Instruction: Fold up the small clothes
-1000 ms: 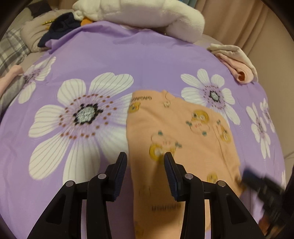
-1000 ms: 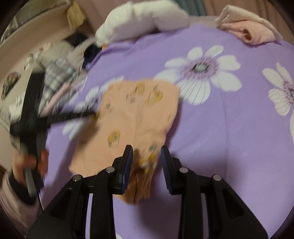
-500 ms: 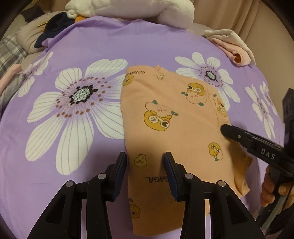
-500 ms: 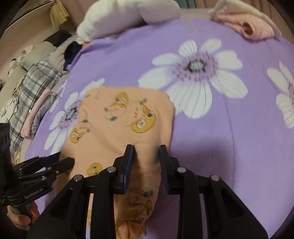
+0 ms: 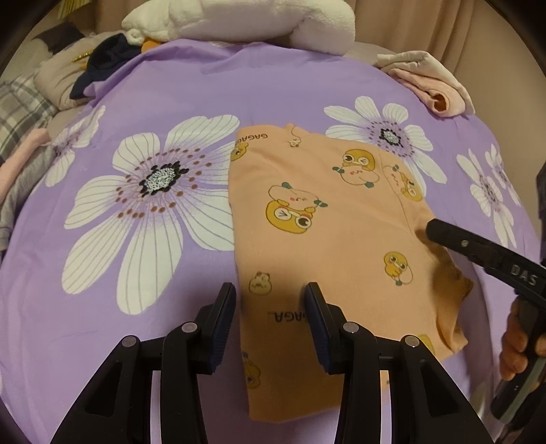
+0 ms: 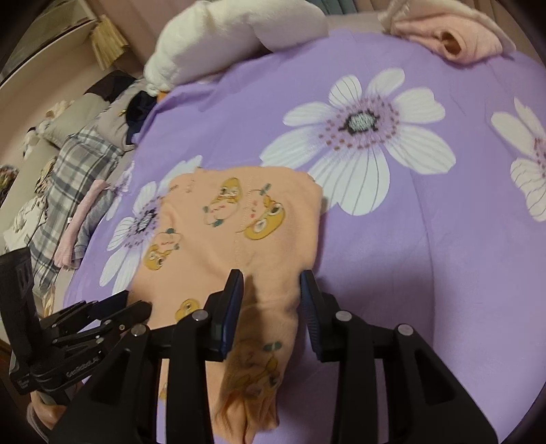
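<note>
Since the earlier frames the orange garment (image 5: 327,246) sits further up the left wrist view and reads sharp instead of blurred; the right gripper (image 6: 272,300) has come in over its right side, w/ the jaws opening.

Near: left gripper (image 5: 269,317) hovers over the garment's near-left part, jaws partly apart, left finger over purple sheet (image 5: 143,341), right finger over orange cloth. Garment's straight left edge runs between the fingers; cannot tell if the pads touch fabric. Nothing gripped.

Right gripper: fingers partly apart, a raised ridge of orange cloth between them, near end rumpled & hanging toward the camera. Pads not seen pressing on it. In the left wrist view its black finger tip (image 5: 440,230) lies at the garment's right edge, a hand (image 5: 518,345) on the handle bottom right.

Mid: garment lies flat on the sheet, roughly rectangular, duck prints up. Left edge straight, far edge straight w/ a small bump, right-near corner bunched.

Open room: wide bare sheet left of the garment over the big white flower (image 5: 153,208), and right of it in the right wrist view (image 6: 443,273).

Far: white plush blanket (image 5: 245,24) at the sheet's far edge, pink folded clothes (image 5: 430,85) far right, plaid & grey clothes pile (image 6: 68,177) off the left edge.
</note>
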